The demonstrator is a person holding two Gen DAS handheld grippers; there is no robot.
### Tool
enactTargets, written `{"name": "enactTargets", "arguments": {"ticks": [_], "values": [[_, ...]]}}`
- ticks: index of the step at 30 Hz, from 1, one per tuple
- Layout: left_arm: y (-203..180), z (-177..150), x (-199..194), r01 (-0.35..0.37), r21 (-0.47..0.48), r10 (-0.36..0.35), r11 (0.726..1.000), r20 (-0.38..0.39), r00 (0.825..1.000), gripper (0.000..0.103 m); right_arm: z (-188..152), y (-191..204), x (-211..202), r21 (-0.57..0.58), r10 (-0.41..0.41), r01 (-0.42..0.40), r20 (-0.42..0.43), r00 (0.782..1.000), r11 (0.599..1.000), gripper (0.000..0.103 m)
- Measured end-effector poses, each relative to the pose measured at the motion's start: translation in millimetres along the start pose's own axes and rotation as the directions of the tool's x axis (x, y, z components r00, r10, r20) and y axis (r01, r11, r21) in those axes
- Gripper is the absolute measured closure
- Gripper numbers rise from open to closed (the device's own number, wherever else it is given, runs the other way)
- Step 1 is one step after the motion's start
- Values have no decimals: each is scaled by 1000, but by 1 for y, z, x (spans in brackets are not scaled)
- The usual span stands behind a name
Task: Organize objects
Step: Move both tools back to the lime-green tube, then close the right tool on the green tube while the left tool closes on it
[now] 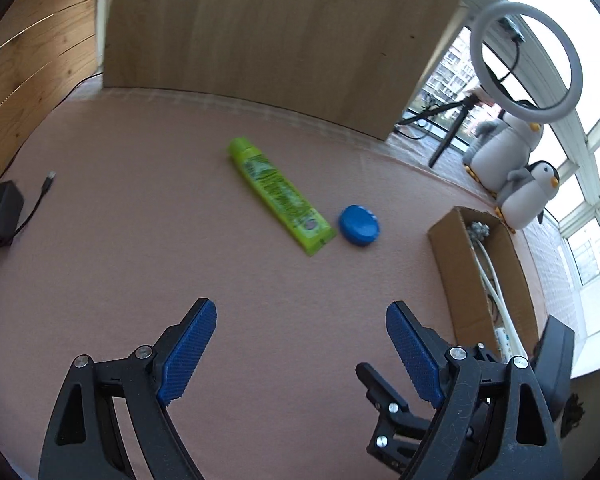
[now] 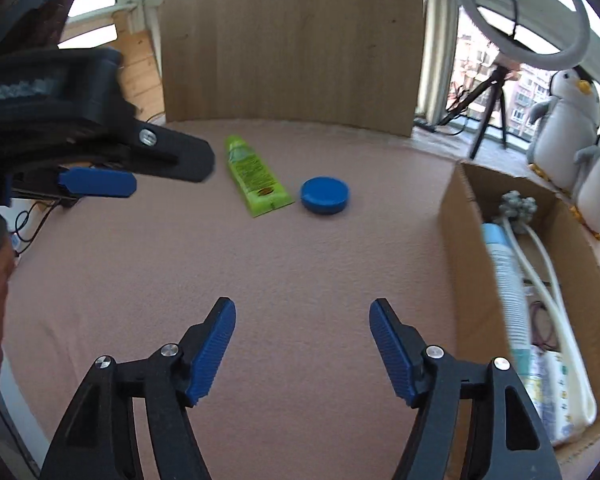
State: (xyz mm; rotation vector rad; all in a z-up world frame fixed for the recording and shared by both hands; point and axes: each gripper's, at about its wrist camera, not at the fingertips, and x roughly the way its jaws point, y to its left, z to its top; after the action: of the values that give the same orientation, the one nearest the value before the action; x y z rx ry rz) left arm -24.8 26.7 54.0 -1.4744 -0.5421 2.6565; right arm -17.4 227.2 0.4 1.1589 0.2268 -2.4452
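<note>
Two hand-held grippers over a pink-covered counter [image 1: 140,248]; left hand-held gripper [image 1: 300,320] jaws spread wide, nothing between the blue pads; right hand-held gripper [image 2: 302,316] also spread, empty. Green tube [image 1: 280,196] lies flat mid-counter, cap end toward the far edge, flat crimped end toward the near edge; blue round tin [image 1: 359,225] just beside that crimped end, on its right, whether touching I cannot tell. Cardboard box [image 2: 464,248] at the right edge of the counter, open top; inside it a white-and-blue bottle [image 2: 508,280], white cords and a grey knobbly thing, some patterned packs at the near end. Wooden board [image 1: 284,32] stands along the far edge; black adapter with cable [image 1: 4,208] at the left edge. Plush penguins [image 1: 520,160] and ring light [image 1: 528,60] beyond the right edge.
</note>
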Motion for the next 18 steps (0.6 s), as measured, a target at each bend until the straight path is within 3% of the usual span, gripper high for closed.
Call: {"name": "enactTargets", "arguments": {"ticks": [4, 8, 10, 12, 16, 17, 18], "values": [[62, -13, -25, -43, -112, 47, 993, 28, 999, 14, 15, 13, 52, -60, 44, -50, -109, 993, 997, 35], [106, -27, -41, -59, -206, 68, 977, 35, 997, 14, 44, 17, 83, -118, 38, -48, -88, 995, 992, 23], [120, -34, -47, -62, -236, 73, 970, 37, 997, 14, 61, 13, 102, -126, 44, -55, -87, 995, 991, 8], [129, -38, -53, -64, -250, 78, 966, 48, 996, 14, 81, 9, 119, -135, 54, -68, -100, 993, 989, 5], [140, -42, -62, -66, -269, 85, 961, 61, 994, 14, 103, 10, 138, -177, 77, -99, -127, 989, 979, 10], [140, -43, -64, -67, -270, 86, 960, 62, 994, 14, 105, 11, 137, -177, 79, -101, -128, 989, 979, 16], [141, -43, -64, -65, -273, 86, 960, 63, 994, 14, 108, 11, 134, -178, 81, -102, -123, 989, 979, 34]]}}
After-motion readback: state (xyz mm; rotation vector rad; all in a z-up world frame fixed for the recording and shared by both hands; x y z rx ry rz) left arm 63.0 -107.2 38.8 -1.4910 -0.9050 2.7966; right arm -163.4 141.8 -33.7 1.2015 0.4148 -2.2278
